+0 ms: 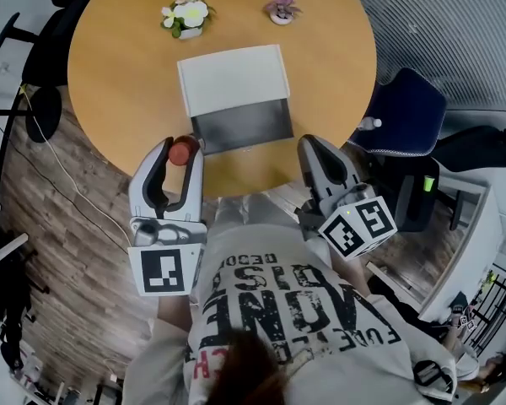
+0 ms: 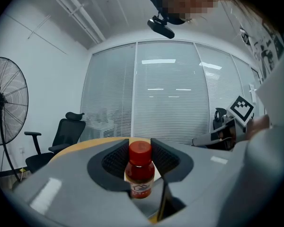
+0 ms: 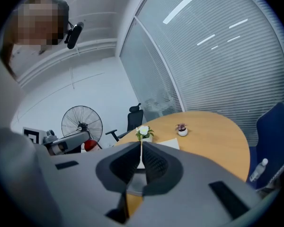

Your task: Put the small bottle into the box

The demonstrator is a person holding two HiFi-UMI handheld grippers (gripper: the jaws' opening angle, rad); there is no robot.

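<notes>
A small bottle [image 1: 183, 151] with a red cap and red contents stands upright between the jaws of my left gripper [image 1: 182, 155], over the near edge of the round wooden table [image 1: 118, 74]. In the left gripper view both pads press on the bottle [image 2: 140, 169]. Just beyond it on the table lies the box [image 1: 234, 78], its white lid folded back and its dark inside facing me. My right gripper [image 1: 314, 148] hovers at the box's near right corner, its jaws closed together with nothing between them [image 3: 141, 151].
Two small flower pots [image 1: 186, 15] [image 1: 281, 9] stand at the table's far side. A blue chair [image 1: 405, 112] with a clear bottle [image 1: 369, 124] on it sits right of the table. A black office chair [image 2: 61, 138] and a standing fan [image 2: 7, 100] are on the left.
</notes>
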